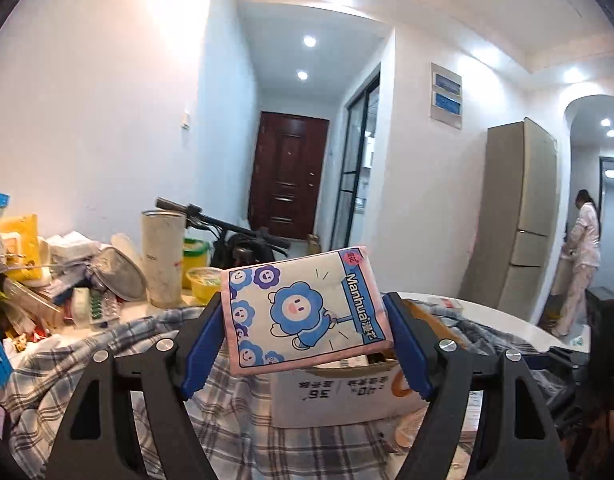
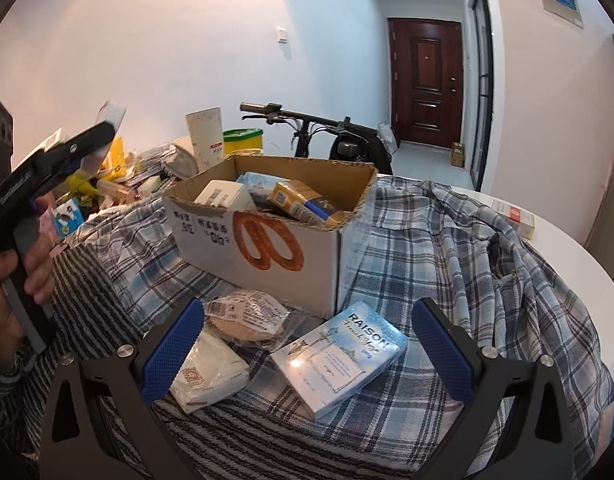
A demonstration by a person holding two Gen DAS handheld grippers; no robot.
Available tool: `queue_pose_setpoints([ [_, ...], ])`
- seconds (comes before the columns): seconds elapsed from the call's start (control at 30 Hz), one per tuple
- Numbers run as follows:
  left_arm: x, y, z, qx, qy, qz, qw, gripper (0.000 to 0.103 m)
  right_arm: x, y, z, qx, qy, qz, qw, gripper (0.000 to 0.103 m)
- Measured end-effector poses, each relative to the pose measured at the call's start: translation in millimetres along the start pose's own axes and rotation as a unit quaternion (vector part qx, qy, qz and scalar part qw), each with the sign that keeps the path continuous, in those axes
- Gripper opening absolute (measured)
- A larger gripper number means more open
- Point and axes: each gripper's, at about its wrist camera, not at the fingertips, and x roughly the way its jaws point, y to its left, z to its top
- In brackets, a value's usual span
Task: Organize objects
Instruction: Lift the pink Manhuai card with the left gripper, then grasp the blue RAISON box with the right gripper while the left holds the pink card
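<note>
My left gripper (image 1: 303, 302) is shut on a pink tissue pack (image 1: 303, 312) printed with blue cartoon flowers, and holds it in the air, tilted. It hangs above an open cardboard box (image 1: 327, 396). The right wrist view shows that box (image 2: 267, 240), with a pretzel picture and several packets inside. There the left gripper (image 2: 99, 140) is raised at the far left, held by a hand (image 2: 11, 280). My right gripper (image 2: 309, 308) stands open and empty, low over a pale blue RAISON box (image 2: 339, 360), a wrapped bread packet (image 2: 243, 316) and a white packet (image 2: 211, 372).
A plaid shirt (image 2: 447, 260) and a striped cloth (image 2: 87, 280) cover the round white table (image 2: 587, 264). A cluttered pile (image 1: 67, 280) with a tall white canister (image 1: 163, 256) fills the left. Bike handlebars (image 1: 227, 224) stand behind. A person (image 1: 583, 260) stands far right beyond a fridge (image 1: 519, 220).
</note>
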Motion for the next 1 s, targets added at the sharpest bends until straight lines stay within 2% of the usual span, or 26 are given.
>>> queue_pose_setpoints([
  [0.17,1,-20,-5,0.045,0.010,0.000,0.9989,0.078,7,7,0,-0.016,0.017,0.016,1.000,0.103],
  [0.23,2,-28,-8,0.064,0.010,-0.005,0.9979,0.078,9,1,1,-0.007,0.032,0.039,0.999,0.103],
  [0.3,2,-35,-11,0.077,0.010,-0.008,0.9970,0.078,14,-2,5,-0.029,0.067,0.054,0.996,0.103],
  [0.4,4,-36,-13,0.076,0.014,-0.014,0.9969,0.078,33,-6,3,-0.096,0.142,0.013,0.985,0.103],
  [0.43,4,-35,-13,0.074,0.015,-0.014,0.9970,0.078,39,-10,1,-0.098,0.154,0.010,0.983,0.103],
  [0.53,7,-31,-13,0.066,0.021,-0.016,0.9975,0.078,63,-25,-3,-0.063,0.211,0.048,0.974,0.103],
  [0.57,8,-29,-13,0.064,0.021,-0.015,0.9976,0.078,68,-26,-4,-0.062,0.220,0.049,0.972,0.103],
  [0.7,10,-27,-14,0.060,0.026,-0.015,0.9977,0.078,77,-21,-3,-0.093,0.236,0.025,0.967,0.103],
  [0.87,10,-27,-14,0.062,0.027,-0.015,0.9976,0.078,91,-15,-4,-0.158,0.266,0.018,0.951,0.103],
  [0.93,11,-27,-15,0.062,0.027,-0.015,0.9976,0.078,96,-14,-6,-0.177,0.275,0.028,0.944,0.103],
  [1.0,11,-27,-15,0.061,0.027,-0.015,0.9977,0.078,97,-19,-5,-0.171,0.274,0.046,0.945,0.103],
])
